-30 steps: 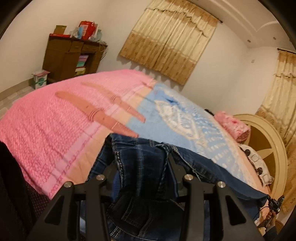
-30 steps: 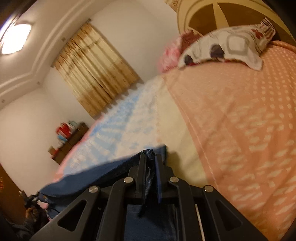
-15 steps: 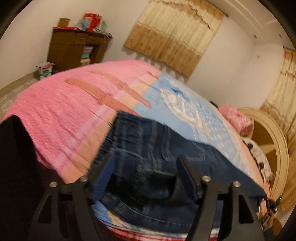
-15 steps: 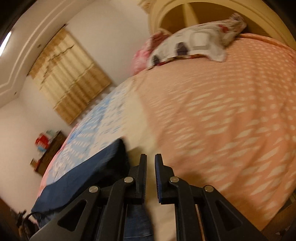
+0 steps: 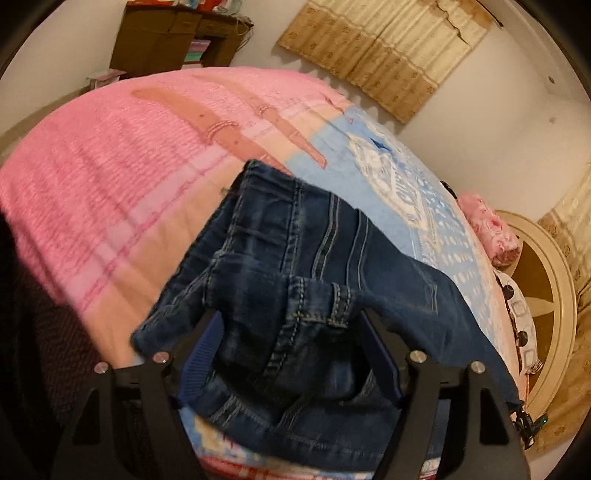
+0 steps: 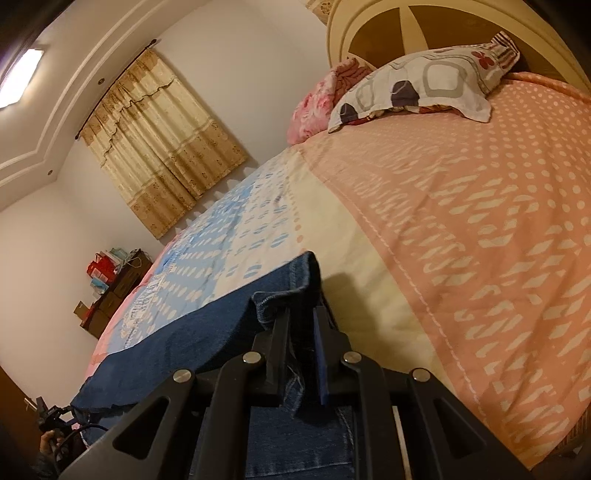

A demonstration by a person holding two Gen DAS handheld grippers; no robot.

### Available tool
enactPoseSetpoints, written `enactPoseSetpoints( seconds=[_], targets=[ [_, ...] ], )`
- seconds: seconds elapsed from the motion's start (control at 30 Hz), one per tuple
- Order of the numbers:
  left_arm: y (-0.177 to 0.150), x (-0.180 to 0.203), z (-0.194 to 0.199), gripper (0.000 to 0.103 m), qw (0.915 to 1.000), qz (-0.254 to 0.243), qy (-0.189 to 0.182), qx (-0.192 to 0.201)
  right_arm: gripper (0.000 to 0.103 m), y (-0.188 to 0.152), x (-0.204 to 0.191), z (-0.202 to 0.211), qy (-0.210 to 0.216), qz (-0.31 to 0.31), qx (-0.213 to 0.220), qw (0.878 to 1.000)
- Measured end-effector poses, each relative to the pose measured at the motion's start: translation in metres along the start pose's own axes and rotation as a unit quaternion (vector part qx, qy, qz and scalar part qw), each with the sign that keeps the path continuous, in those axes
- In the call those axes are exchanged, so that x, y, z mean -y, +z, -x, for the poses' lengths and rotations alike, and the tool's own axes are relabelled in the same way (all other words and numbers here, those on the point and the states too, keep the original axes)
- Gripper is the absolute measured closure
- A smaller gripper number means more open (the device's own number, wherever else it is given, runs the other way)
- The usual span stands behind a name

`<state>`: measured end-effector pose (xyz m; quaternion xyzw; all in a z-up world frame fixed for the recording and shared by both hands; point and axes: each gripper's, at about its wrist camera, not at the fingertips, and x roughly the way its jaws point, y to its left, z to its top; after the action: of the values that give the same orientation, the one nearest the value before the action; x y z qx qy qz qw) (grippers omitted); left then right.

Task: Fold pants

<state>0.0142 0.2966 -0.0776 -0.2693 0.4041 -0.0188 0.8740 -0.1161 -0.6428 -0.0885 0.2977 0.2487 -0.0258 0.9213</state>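
Dark blue jeans [image 5: 314, 266] lie on the bed near its front edge, waist end toward the left gripper, legs stretching right. My left gripper [image 5: 291, 332] is open, its jaws wide on either side of the bunched waistband, not pinching it. In the right wrist view the hem end of the jeans [image 6: 229, 317] lies on the bed. My right gripper [image 6: 300, 317] has its jaws close together with the denim hem fold between them.
The bed cover is pink [image 5: 110, 155], blue in the middle [image 5: 399, 177] and peach with white dots [image 6: 480, 206]. Pillows [image 6: 417, 85] lie by the round headboard [image 6: 388, 26]. A brown cabinet [image 5: 173, 40] stands by the far wall, beside curtains [image 5: 388, 55].
My left gripper opened and let go of the waistband, which now rests on the bed. My right gripper, clear of the denim half a second ago, is back on the hem.
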Motion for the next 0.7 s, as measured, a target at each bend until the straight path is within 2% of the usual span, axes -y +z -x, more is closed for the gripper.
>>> enactPoseSetpoints(
  seconds=[0.07, 0.13, 0.17, 0.23, 0.3, 0.4, 0.53, 0.6, 0.67, 0.7],
  targets=[
    [0.001, 0.006, -0.006, 0.027, 0.9998, -0.012, -0.014, -0.006, 0.09, -0.003, 0.003, 0.002, -0.007, 0.002, 0.003, 1.0],
    [-0.001, 0.011, -0.006, 0.027, 0.9986, -0.018, -0.049, -0.005, 0.09, -0.004, 0.007, 0.005, -0.017, -0.003, 0.005, 1.0],
    [-0.005, 0.015, -0.004, 0.031, 0.9975, -0.032, -0.063, 0.0, 0.09, -0.004, 0.01, 0.008, -0.026, -0.007, 0.009, 1.0],
    [-0.013, 0.026, -0.001, 0.042, 0.9951, -0.076, -0.062, 0.001, 0.09, -0.004, 0.017, 0.018, -0.045, -0.008, 0.017, 0.999],
    [-0.017, 0.031, -0.002, 0.053, 0.9938, -0.1, -0.049, 0.001, 0.09, -0.004, 0.028, 0.025, -0.065, -0.012, 0.02, 0.998],
    [-0.017, 0.03, -0.006, 0.06, 0.9942, -0.098, -0.043, -0.006, 0.09, -0.001, 0.043, 0.03, -0.072, -0.024, 0.022, 0.997],
    [-0.016, 0.028, -0.006, 0.061, 0.9958, -0.081, -0.043, 0.003, 0.09, 0.004, 0.038, 0.029, -0.012, -0.028, 0.026, 0.999],
    [-0.015, 0.025, -0.009, 0.061, 0.9965, -0.072, -0.041, 0.002, 0.089, 0.005, 0.024, 0.02, 0.005, -0.006, 0.011, 1.0],
    [-0.015, 0.024, -0.01, 0.061, 0.9968, -0.07, -0.039, 0.0, 0.082, 0.005, 0.018, 0.007, 0.024, -0.007, -0.012, 1.0],
    [-0.015, 0.023, -0.01, 0.067, 0.9966, -0.07, -0.042, -0.001, 0.082, 0.006, 0.018, 0.002, 0.04, -0.018, -0.018, 0.999]
  ],
)
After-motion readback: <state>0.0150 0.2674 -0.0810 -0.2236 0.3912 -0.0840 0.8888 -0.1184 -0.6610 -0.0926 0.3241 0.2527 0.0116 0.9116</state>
